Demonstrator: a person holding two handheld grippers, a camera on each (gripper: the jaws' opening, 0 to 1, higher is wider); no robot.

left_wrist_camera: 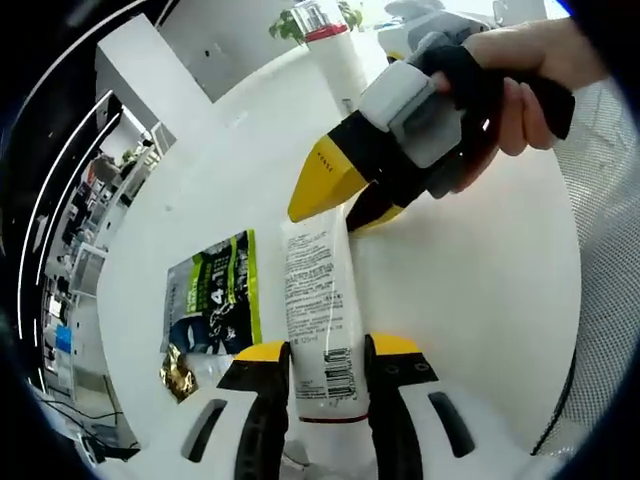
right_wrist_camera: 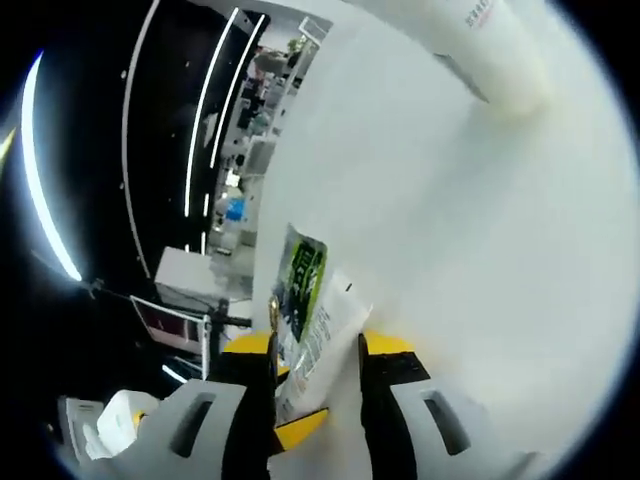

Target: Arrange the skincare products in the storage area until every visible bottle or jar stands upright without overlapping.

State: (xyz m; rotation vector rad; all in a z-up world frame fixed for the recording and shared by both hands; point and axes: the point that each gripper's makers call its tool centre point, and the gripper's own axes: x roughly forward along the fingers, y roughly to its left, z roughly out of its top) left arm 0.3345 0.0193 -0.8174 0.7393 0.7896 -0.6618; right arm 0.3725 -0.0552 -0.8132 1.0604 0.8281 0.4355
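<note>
White plastic, printed with small text and a barcode: that is the tube (left_wrist_camera: 322,318) we have between the jaws of our left gripper (left_wrist_camera: 328,372), which close narrowly on its lower end. It lies flat on the white table (left_wrist_camera: 480,290), well in from the edges, its far end reaching toward our right gripper (left_wrist_camera: 352,203). We judge this two-ended hold is meant to tip the tube up onto its end, since the task wants everything standing.

In the left gripper view the right gripper's yellow-tipped jaws sit at the tube's far end, gripped by a hand (left_wrist_camera: 515,85). Just beside the tube lies a flat green and black sachet (left_wrist_camera: 214,295), with a gold scrap (left_wrist_camera: 179,373) near its corner. Toward the far edge a white bottle with a red collar (left_wrist_camera: 335,55) already stands upright.

From the right gripper view (right_wrist_camera: 315,365) we see the same tube (right_wrist_camera: 318,340) end-on between its own jaws, which stand narrow about it, though we cannot tell how firmly they pinch. The sachet (right_wrist_camera: 303,275) shows beyond, and another white bottle (right_wrist_camera: 490,55) crosses the upper part.
</note>
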